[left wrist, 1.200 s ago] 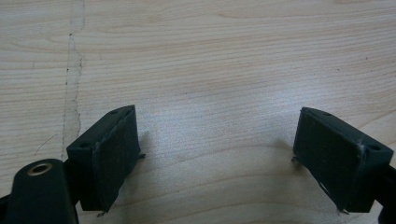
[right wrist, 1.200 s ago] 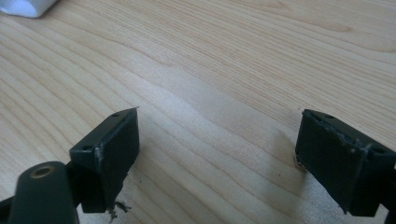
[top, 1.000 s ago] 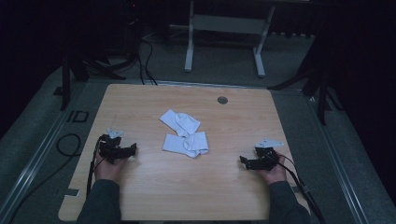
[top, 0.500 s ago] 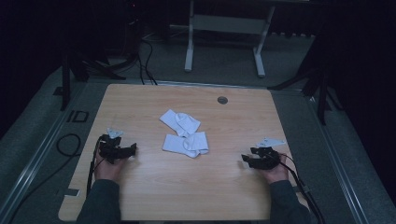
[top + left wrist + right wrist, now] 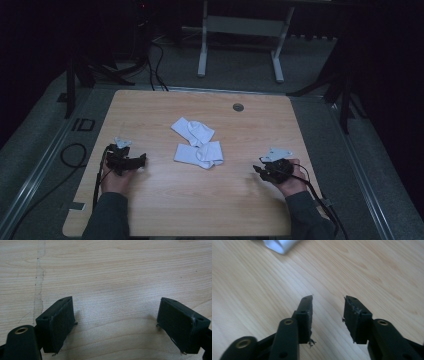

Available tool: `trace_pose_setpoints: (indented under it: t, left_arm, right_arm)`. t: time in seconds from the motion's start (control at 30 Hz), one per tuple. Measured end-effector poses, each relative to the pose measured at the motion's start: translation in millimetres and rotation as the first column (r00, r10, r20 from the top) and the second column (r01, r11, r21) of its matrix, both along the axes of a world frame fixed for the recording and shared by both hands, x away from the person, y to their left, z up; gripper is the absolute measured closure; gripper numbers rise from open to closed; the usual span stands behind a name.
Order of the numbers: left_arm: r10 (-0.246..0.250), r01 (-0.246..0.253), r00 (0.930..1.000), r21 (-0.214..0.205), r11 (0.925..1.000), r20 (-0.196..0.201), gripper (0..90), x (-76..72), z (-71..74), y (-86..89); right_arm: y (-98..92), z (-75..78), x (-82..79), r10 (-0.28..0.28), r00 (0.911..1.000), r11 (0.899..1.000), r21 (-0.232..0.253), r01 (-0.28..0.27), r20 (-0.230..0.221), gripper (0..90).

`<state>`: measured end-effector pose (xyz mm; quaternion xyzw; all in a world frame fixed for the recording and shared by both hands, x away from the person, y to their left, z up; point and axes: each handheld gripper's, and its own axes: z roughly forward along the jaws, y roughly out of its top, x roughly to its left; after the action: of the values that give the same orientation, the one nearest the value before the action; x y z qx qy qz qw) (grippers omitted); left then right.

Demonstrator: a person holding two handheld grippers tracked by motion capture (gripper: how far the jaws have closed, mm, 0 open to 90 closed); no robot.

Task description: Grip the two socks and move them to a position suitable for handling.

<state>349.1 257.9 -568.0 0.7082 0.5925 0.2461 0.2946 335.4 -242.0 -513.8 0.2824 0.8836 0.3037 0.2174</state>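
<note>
High view: two white socks (image 5: pixel 197 145) lie mid-table, one overlapping the other, long axes running roughly left-right. Left gripper (image 5: pixel 131 161) sits left of them, jaws spread wide over bare wood — slightly nearer than the right. Right gripper (image 5: pixel 264 170), jaws half-spread and just been closing on nothing, points toward a sock corner (image 5: pixel 279 245). Table (image 5: pixel 150 210) edges lie well apart from the socks — open room all round.
</note>
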Motion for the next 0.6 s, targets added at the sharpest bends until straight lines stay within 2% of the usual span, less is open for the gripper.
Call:
trace_pose_setpoints:
  t: [0.17, 0.3, 0.33, 0.5, 0.57, 0.6]
  left_arm:
    - [0.001, -0.001, 1.0, 0.0, 1.0, -0.001, 14.4, 0.0, 0.1, -0.1]
    - [0.003, -0.003, 1.0, 0.0, 1.0, 0.0, 14.4, 0.2, 0.0, -0.3]
    - [0.003, -0.003, 1.0, 0.001, 1.0, 0.0, 14.5, 0.2, 0.0, -0.3]
    - [0.003, -0.003, 1.0, 0.001, 1.0, 0.0, 14.4, 0.2, 0.0, -0.3]
    - [0.003, -0.003, 1.0, 0.0, 1.0, 0.0, 14.4, 0.2, 0.0, -0.3]
    - [0.003, -0.003, 1.0, 0.0, 1.0, 0.0, 14.4, 0.2, 0.0, -0.3]
  right_arm:
    - [18.9, 10.4, -0.1, 0.078, 0.9969, 0.997, 0.008, -0.078, -0.015, 76.1]
    - [28.3, 12.8, 1.7, 0.11, 0.9939, 0.994, 0.007, -0.11, -0.011, 81.8]
    - [35.7, 12.8, 3.5, 0.12, 0.9927, 0.993, 0.014, -0.12, -0.008, 85.4]
    - [54.2, 10.6, 7.0, 0.143, 0.9897, 0.989, 0.025, -0.143, 0.006, 88.1]
    - [68.9, 10.0, 10.7, 0.173, 0.9848, 0.985, 0.004, -0.173, 0.017, 88.4]
    - [68.9, 10.0, 10.7, 0.173, 0.9848, 0.985, 0.004, -0.173, 0.017, 88.4]
